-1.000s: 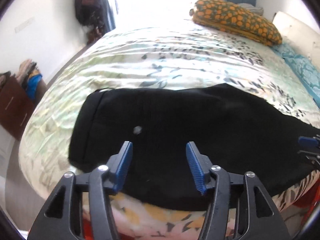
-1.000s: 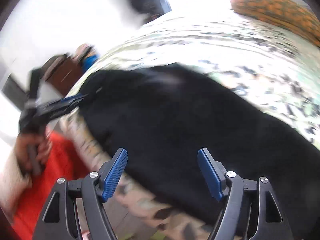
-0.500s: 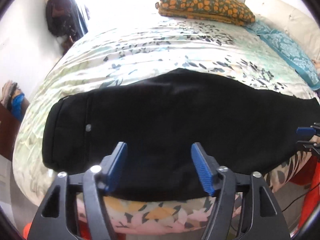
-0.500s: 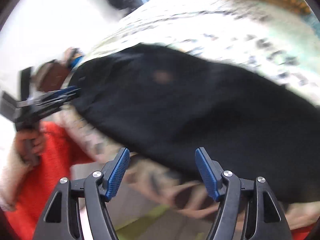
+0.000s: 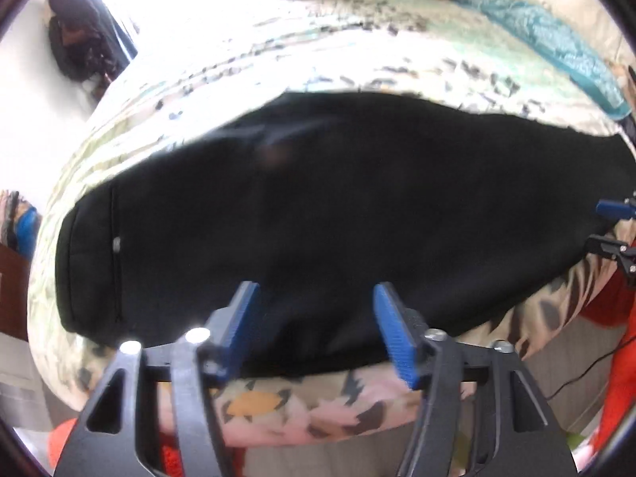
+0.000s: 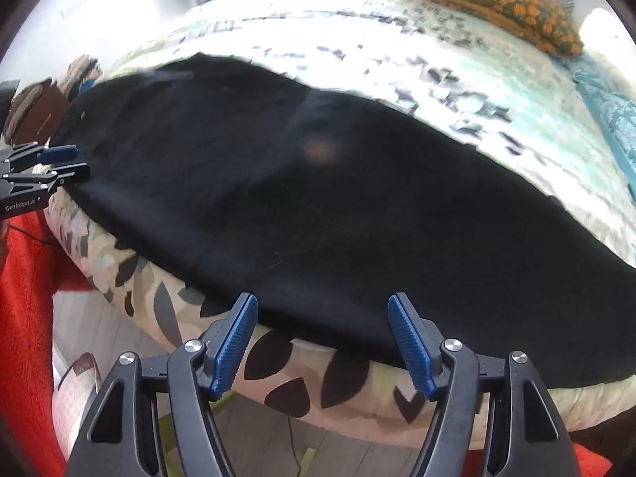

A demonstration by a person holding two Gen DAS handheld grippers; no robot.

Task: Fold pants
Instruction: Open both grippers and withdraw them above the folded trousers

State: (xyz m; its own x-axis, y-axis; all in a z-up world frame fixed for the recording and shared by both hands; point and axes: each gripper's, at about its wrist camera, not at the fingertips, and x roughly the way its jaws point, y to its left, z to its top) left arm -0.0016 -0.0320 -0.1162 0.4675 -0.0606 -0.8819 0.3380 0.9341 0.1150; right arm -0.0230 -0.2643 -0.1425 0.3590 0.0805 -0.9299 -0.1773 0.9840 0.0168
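Basically pre-grasp: both tongs released, holding nothing, hovering off the near edge of the bed [image 6: 349,405]. Left gripper [image 5: 316,328] and right gripper [image 6: 322,338] both point toward 12 o'clock, jaws spread wide over the hem line. Pants [image 5: 318,206] lie flat lengthwise across the bed, waistband at 9 o'clock in the left view (already halved, I'd judge). Next move: drop onto an end, clamp, carry it across. Pillow [image 6: 477,0] far at 1 o'clock.
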